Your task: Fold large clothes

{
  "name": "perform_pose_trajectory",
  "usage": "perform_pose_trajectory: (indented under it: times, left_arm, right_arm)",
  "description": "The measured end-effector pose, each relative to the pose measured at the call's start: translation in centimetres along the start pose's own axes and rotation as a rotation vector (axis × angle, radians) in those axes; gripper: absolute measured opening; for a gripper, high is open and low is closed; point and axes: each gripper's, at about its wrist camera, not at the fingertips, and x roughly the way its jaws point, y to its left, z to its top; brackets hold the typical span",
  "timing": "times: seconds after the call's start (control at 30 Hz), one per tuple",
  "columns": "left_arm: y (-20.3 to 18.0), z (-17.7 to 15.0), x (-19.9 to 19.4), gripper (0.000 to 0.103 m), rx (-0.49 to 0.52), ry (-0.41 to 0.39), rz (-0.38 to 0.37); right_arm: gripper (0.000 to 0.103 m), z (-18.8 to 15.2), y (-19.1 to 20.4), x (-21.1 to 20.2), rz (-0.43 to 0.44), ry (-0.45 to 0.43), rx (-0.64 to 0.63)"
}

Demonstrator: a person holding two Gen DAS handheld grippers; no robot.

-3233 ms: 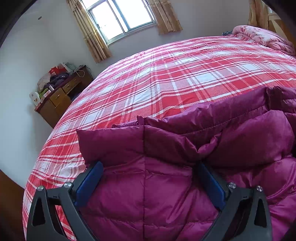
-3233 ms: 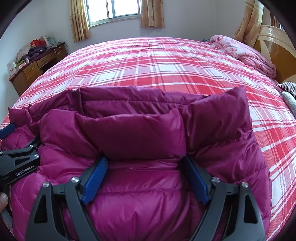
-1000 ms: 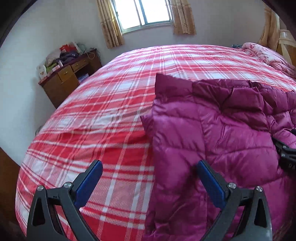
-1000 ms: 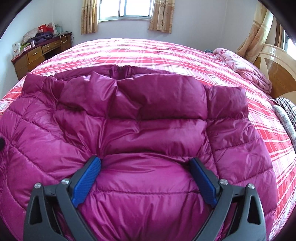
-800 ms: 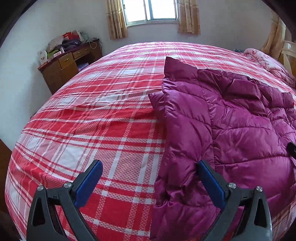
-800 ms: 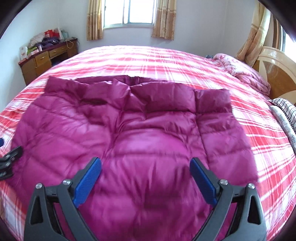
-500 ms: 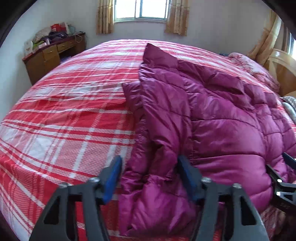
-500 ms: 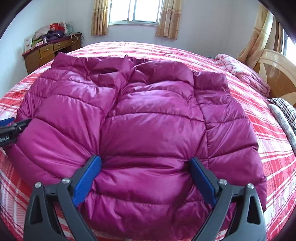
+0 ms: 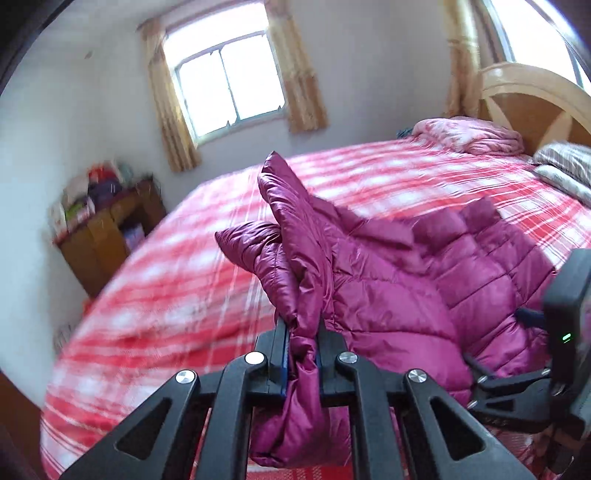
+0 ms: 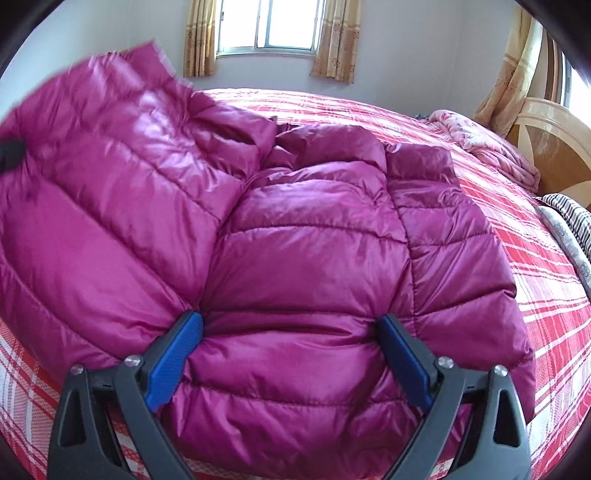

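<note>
1. The left gripper point(image 9: 302, 356) has its jaws pressed together on a bunched edge of the jacket point(image 9: 388, 295), with a fold of magenta fabric hanging below them.
2. From that pinch the jacket's edge rises in a steep ridge, lifted off the bed point(image 9: 166, 295), and ends in a pointed tip.
3. The right gripper point(image 10: 290, 354) has its jaws spread wide, with the blue pads point(image 10: 173, 354) pressing into the jacket's near hem on either side of a puffed panel; nothing is pinched between them.
4. In the left wrist view the right gripper point(image 9: 532, 373) shows as a black body at the jacket's right edge, with a green light on it.
5. The jacket lies on the bed's red plaid cover, near its front edge, its left part raised and blurred and its right part flat.
6. Beyond the jacket, at the bed's far right, a pink quilt point(image 10: 491, 147) lies bunched beside the wooden headboard point(image 10: 550, 136).
7. A window point(image 10: 269, 24) with tan curtains is in the wall behind the bed, and a cluttered wooden cabinet point(image 9: 107, 229) stands to the left of the bed.
</note>
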Motion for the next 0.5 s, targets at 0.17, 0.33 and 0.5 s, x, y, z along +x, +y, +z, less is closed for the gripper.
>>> perform_pose_trajectory:
  times: [0.17,0.33,0.5]
  left_arm:
    - [-4.7,3.4,-3.1,0.009,0.135,-0.112,-0.05]
    - [-9.9,5.4,-4.1,0.009,0.21,-0.156,-0.161]
    - [-15.5,5.4,-3.6,0.009,0.281,-0.148,-0.266]
  right_arm:
    - [0.088,-0.2,-3.0,-4.6,0.028,-0.105,0.047]
    - [0.088,-1.4,-7.5,-5.8,-0.085,-0.12,0.109]
    - [0.088,-4.0,-11.9,-3.9,-0.113,-0.056,0.214]
